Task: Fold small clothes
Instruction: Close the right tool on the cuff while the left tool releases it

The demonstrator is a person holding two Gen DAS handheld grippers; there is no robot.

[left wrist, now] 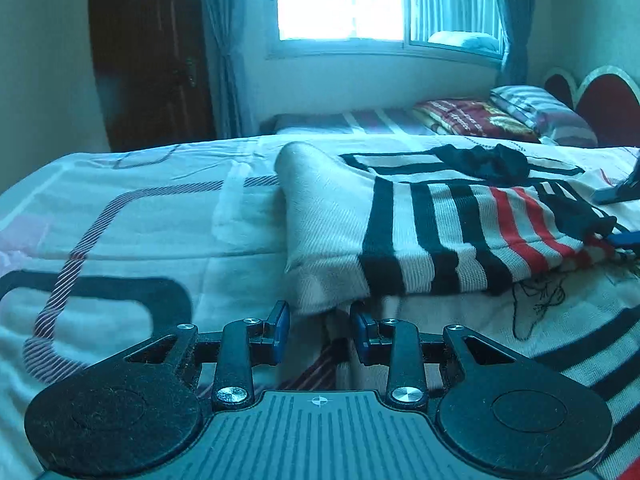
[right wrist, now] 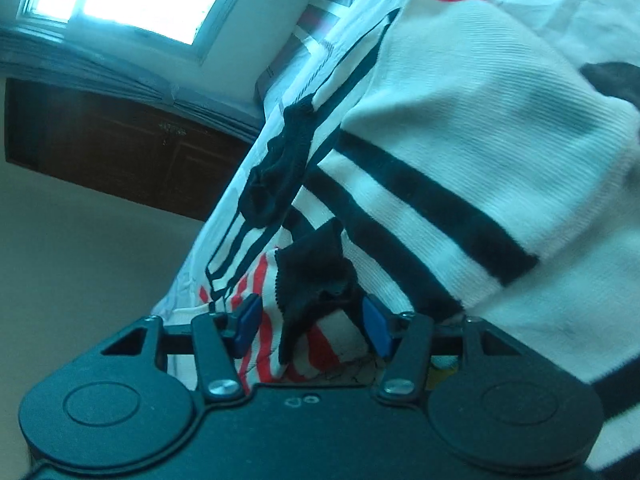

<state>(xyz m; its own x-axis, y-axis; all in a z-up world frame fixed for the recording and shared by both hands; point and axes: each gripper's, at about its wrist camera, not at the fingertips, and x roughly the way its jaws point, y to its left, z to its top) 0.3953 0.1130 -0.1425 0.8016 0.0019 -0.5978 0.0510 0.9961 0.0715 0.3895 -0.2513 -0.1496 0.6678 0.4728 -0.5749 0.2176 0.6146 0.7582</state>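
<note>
A white knitted sweater (left wrist: 332, 216) with black and red stripes lies on the bed's patterned sheet (left wrist: 132, 220), one striped sleeve (left wrist: 480, 232) folded across its body. My left gripper (left wrist: 321, 330) stands open at the sweater's near edge, and its blue pads (left wrist: 280, 326) do not press the cloth. My right gripper (right wrist: 312, 322) is open over the sleeve's end, the black cuff (right wrist: 316, 280) lying between its blue fingers (right wrist: 376, 324) without touching them. In the left wrist view the right gripper (left wrist: 624, 216) shows at the right edge by that cuff. A dark knitted piece (left wrist: 484, 164) rests on the sweater's far part.
Behind this bed stands a second bed (left wrist: 360, 120) with a red blanket (left wrist: 472, 116) and a striped pillow (left wrist: 544, 112) against a red headboard (left wrist: 608, 104). A bright window (left wrist: 340, 0) with curtains (left wrist: 224, 48) and a dark wooden door (left wrist: 152, 52) line the far wall.
</note>
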